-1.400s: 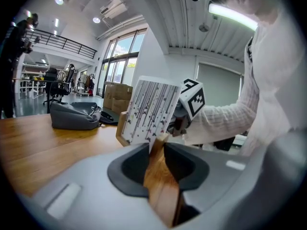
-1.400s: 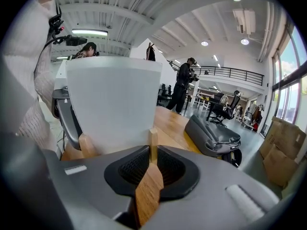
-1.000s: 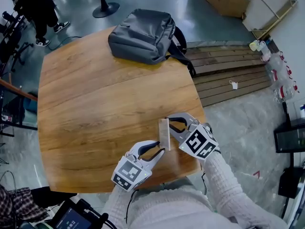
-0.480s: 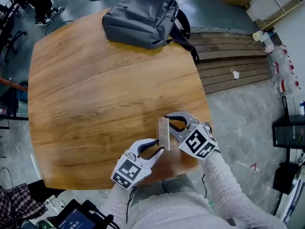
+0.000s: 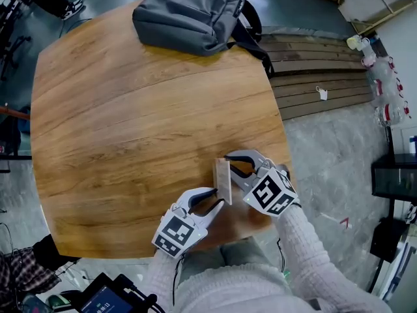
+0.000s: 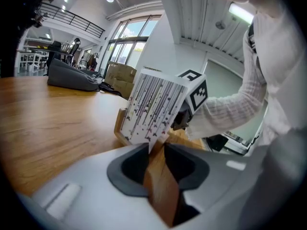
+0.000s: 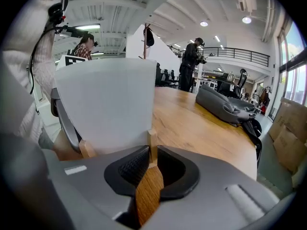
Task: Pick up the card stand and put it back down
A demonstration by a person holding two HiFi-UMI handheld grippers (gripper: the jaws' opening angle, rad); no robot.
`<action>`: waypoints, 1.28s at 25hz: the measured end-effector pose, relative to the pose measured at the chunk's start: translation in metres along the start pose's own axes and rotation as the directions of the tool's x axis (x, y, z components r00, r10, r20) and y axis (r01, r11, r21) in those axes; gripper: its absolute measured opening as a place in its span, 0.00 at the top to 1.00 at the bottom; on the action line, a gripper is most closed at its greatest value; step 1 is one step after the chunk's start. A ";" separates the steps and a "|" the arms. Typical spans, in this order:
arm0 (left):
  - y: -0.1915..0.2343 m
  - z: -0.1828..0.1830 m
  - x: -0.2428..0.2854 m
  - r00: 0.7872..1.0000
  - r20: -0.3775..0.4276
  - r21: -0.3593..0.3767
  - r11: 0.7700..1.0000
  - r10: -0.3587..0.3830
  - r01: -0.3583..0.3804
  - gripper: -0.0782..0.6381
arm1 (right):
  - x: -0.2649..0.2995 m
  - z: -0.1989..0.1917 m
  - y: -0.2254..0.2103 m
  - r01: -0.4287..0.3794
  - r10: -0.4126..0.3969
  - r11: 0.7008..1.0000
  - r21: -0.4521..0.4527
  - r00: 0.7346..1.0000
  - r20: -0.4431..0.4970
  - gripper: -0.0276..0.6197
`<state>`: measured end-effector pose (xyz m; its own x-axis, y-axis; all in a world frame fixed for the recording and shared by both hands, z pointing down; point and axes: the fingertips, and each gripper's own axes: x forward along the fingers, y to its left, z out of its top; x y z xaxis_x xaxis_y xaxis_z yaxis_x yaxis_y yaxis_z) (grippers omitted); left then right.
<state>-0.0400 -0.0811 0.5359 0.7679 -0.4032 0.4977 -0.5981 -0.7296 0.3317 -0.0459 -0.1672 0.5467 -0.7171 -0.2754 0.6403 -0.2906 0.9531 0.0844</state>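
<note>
Card stand [image 5: 223,181] sits upright on the wooden table [image 5: 130,109], close to the edge nearest me, between my two grippers. It is a low wooden base [image 6: 120,124] with a card [image 6: 153,107] standing in it; the side toward my left gripper is printed with dark streaks and specks, and the side toward my right one is plain white [image 7: 103,104].

My right gripper [image 5: 229,163] has its fingers closed on the wooden end of the base, and in the right gripper view the little wooden post [image 7: 152,145] is pinched between the two dark pads [image 7: 134,164]. My left gripper [image 5: 218,202] comes in at the opposite end (the one nearer me), its fingers drawn almost together with the card's lower corner nipped between their tips [image 6: 154,150]. From the left gripper view, the marker cube [image 6: 194,92] of the other gripper shows just behind the card, with my white knit sleeve [image 6: 225,109] trailing from it.

Well apart, at the table's far edge, lies a grey backpack [image 5: 189,15]. Wooden planks [image 5: 319,90] lie on the floor beside the table, and two people [image 7: 191,63] stand in the background.
</note>
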 end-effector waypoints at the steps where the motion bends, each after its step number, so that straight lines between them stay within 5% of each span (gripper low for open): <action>1: 0.000 -0.001 0.001 1.000 -0.001 -0.001 1.000 0.000 0.000 0.74 | 0.000 -0.001 0.000 -0.001 0.001 1.000 0.001 1.000 -0.002 0.87; 16: 0.004 -0.010 0.004 0.999 -0.027 -0.009 1.000 0.029 -0.029 0.73 | 0.007 -0.013 0.001 -0.038 0.036 0.996 0.079 0.999 0.034 0.87; 28: 0.012 -0.012 -0.005 0.996 -0.033 -0.060 0.995 0.080 -0.082 0.72 | -0.006 -0.018 -0.007 0.016 -0.019 0.995 0.094 1.000 0.024 0.82; 32: 0.010 -0.002 -0.017 0.995 -0.004 -0.077 0.992 0.103 -0.103 0.75 | -0.029 -0.013 -0.011 0.059 -0.063 0.993 0.098 0.997 0.040 0.93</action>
<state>-0.0600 -0.0806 0.5320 0.7011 -0.4740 0.5327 -0.6901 -0.6392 0.3395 -0.0138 -0.1679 0.5378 -0.7219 -0.3401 0.6026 -0.3935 0.9181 0.0468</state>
